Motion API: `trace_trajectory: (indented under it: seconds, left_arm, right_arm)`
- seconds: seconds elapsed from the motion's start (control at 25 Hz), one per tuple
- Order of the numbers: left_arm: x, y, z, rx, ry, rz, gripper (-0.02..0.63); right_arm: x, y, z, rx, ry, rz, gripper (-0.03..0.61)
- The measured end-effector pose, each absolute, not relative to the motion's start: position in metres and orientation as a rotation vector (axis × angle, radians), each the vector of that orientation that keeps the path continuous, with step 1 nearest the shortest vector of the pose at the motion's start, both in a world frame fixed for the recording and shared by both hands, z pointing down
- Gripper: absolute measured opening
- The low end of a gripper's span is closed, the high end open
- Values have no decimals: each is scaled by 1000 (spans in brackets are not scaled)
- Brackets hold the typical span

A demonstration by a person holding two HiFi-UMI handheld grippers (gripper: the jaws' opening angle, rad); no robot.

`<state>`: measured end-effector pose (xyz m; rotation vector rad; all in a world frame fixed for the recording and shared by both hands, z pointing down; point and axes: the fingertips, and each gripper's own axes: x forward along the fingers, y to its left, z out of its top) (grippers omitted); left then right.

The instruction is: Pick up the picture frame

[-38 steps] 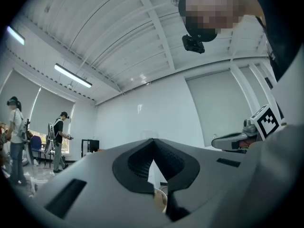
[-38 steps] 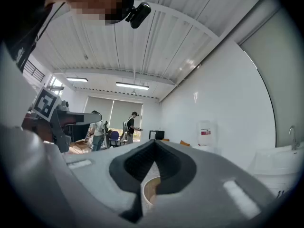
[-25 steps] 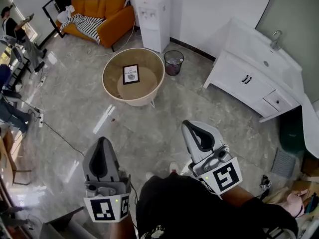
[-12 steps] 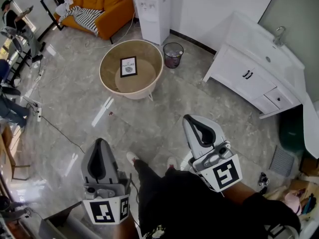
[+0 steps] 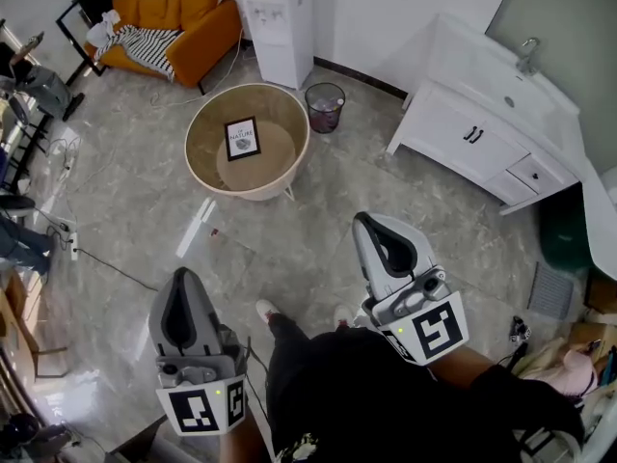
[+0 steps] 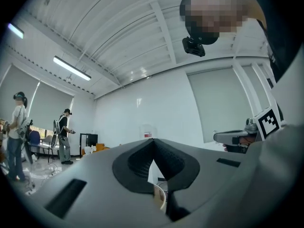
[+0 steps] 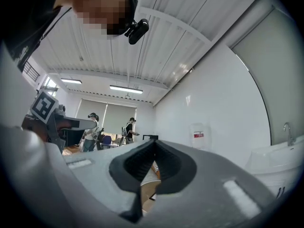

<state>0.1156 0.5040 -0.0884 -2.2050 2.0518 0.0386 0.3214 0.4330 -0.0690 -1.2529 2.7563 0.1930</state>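
Note:
A small black picture frame with a white print lies flat on a round tan table far ahead in the head view. My left gripper is low at the left, shut and empty, well short of the table. My right gripper is at the right, also shut with nothing in it. Both point roughly level toward the table. In the left gripper view a sliver of the table rim shows past the closed jaws; in the right gripper view the table edge shows the same way.
A white water dispenser and a waste bin stand beyond the table. An orange sofa is at the back left, a white sink cabinet at the right. Cables cross the floor at left. People stand far off.
Both grippers and my view have moved forward toward the round table; it sits a little nearer and more to the left in the head view. The jaws stayed shut.

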Motion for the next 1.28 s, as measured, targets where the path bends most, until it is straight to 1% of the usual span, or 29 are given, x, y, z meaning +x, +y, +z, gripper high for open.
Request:
trace_trajectory:
  seconds: [0.2,0.48,0.84,1.04,1.28]
  left_arm:
    - [80,482,-101,-2221,1993,32,12]
    - [13,464,-94,-2229,2023,23,12]
    - [-57,451,-86,-2289,1960,21,12]
    - [-108,448,-90,-2312,1933,23,12]
    - [-149,449,-84,-2319,1908,30,12]
  right_arm:
    - [285,415,-76,-1302,2720,217,-3]
    - [229,398,-74,-1329,2730,214,-3]
    - [161,389,-65,-1410,2728,259,-3]
    - [122,391,-69,-1464,2700,285,-3]
    - [107,400,-62,-1570,2654,294,-3]
